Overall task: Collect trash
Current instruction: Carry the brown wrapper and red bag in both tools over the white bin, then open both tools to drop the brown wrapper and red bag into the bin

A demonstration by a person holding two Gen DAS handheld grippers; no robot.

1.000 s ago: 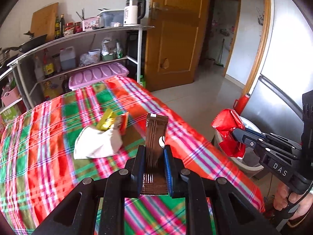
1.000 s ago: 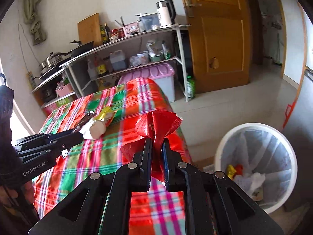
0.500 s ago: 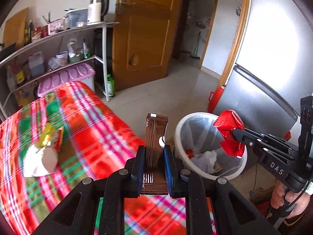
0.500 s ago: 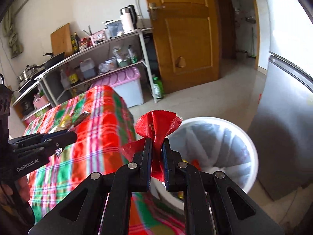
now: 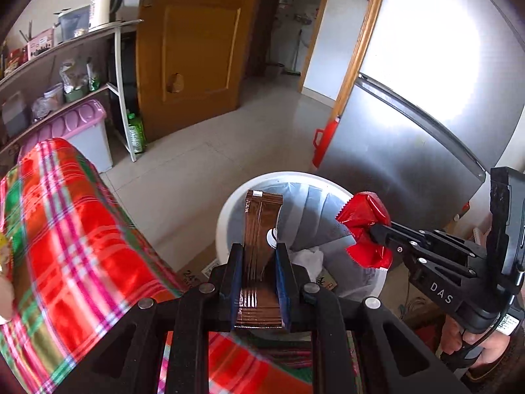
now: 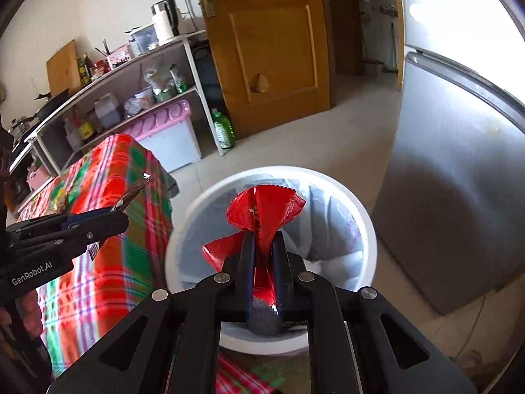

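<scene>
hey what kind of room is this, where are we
Most likely a home kitchen or dining area. A steel fridge stands beside a lined white trash bin, an open shelf rack holds a kettle, bottles and a pan, and a plaid-covered table sits nearby.

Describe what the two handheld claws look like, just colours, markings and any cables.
Both are matte black plastic with angular linkage arms and silver rivets. The left claw has blue pads inside its fingers and white "GenRobot.AI" lettering on its side. The right claw reads "DAS" in white, carries a white sticker near the grip, and a thin black cable trails by the hand.
</scene>
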